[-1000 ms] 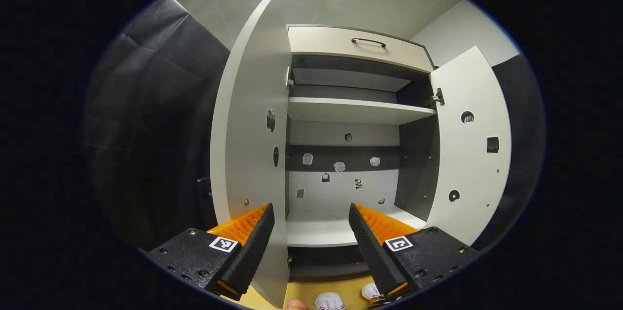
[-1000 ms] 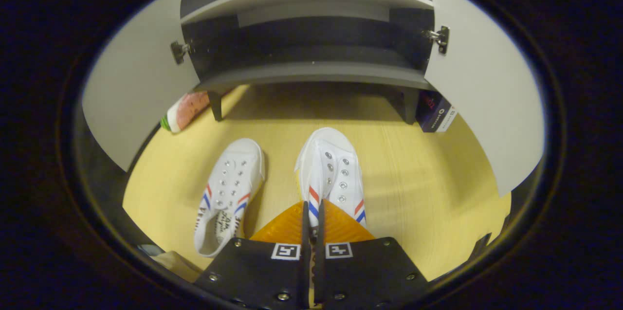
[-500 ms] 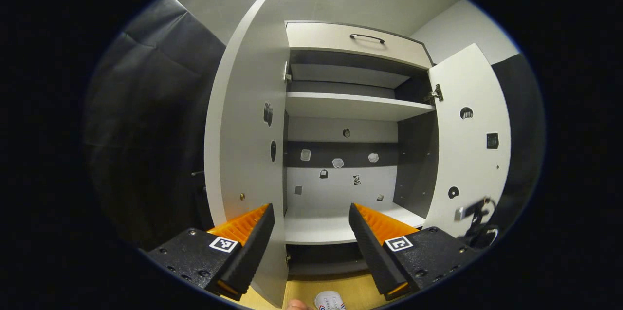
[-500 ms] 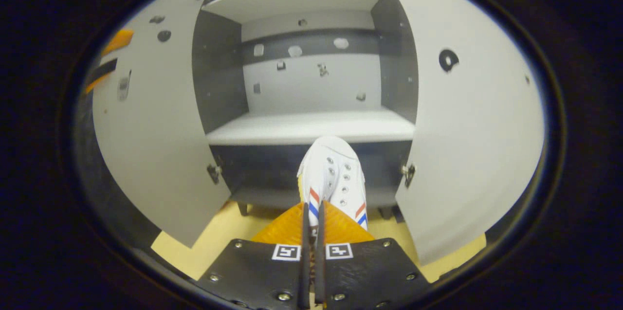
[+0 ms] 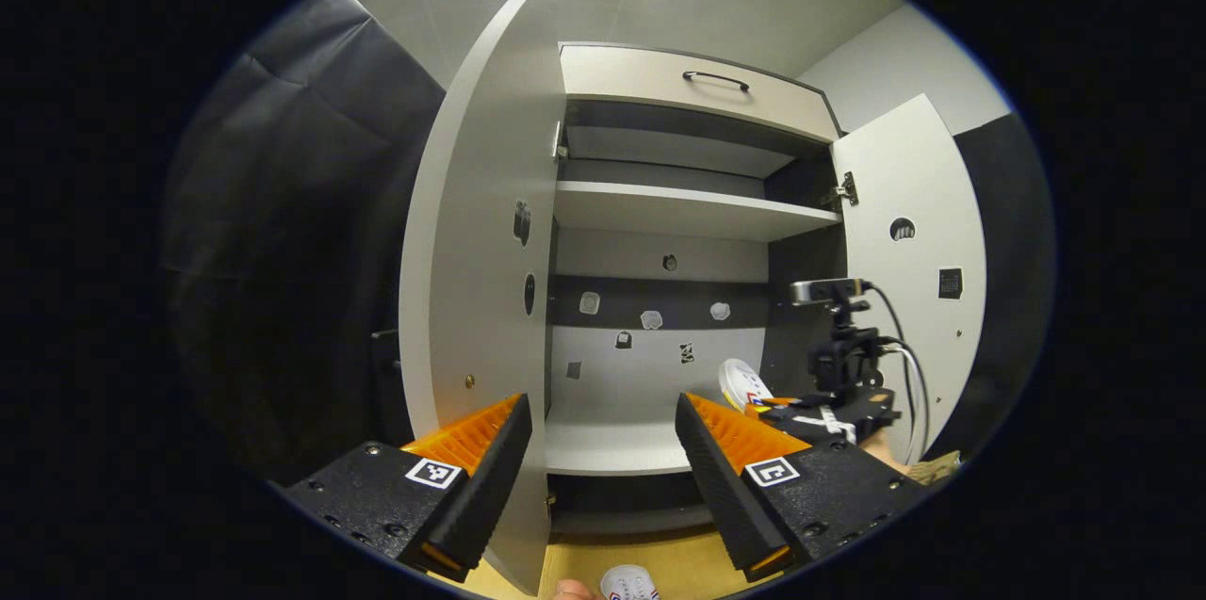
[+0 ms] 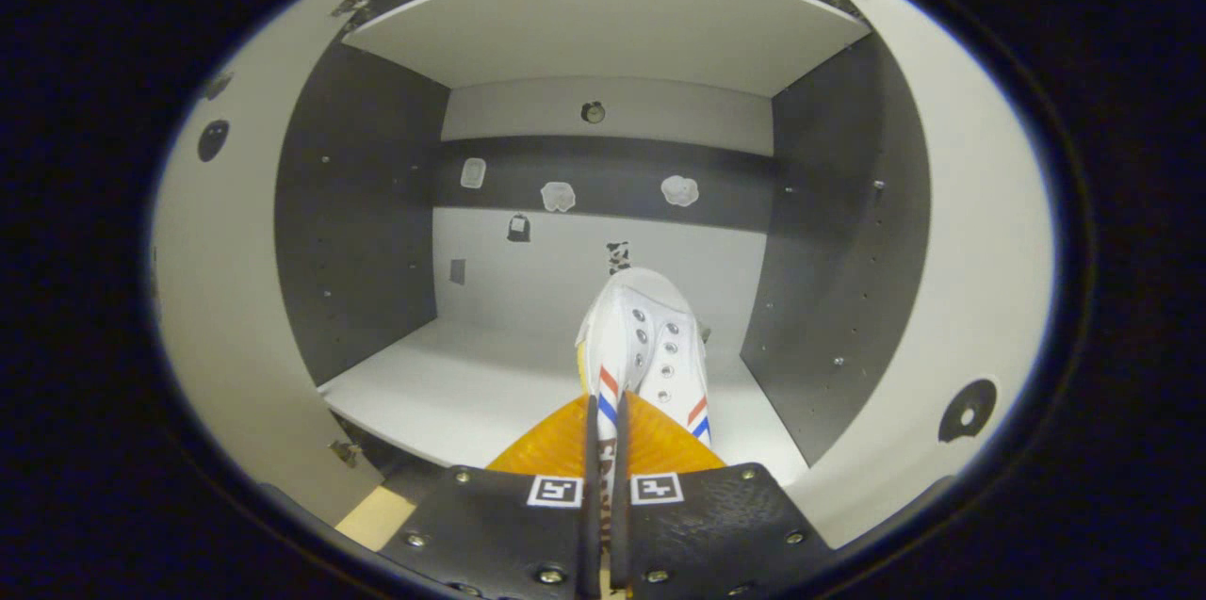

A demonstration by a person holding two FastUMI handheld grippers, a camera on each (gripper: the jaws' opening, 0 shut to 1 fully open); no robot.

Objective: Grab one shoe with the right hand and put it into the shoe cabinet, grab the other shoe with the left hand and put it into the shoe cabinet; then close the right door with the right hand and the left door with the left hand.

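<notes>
In the right gripper view, my right gripper (image 6: 604,412) is shut on the side wall of a white shoe (image 6: 650,341) with red and blue stripes. The shoe hangs toe-first over the lower shelf (image 6: 443,388) inside the open shoe cabinet (image 6: 358,204). The left gripper view shows that same shoe (image 5: 741,382) and the right gripper (image 5: 834,397) at the cabinet's right side. My left gripper (image 5: 600,410) stands open in front of the cabinet with nothing between its fingers. The other white shoe (image 5: 629,583) lies on the floor below it.
Both cabinet doors stand open: the left door (image 5: 476,280) close beside my left finger, the right door (image 5: 919,233) beyond the right gripper. An upper shelf (image 5: 688,209) and a drawer with a black handle (image 5: 714,77) sit above. The floor is yellow wood (image 5: 678,558).
My right gripper has lifted the shoe off the floor and carried it forward into the cabinet, over the lower shelf. The left gripper has barely moved and stays open.
</notes>
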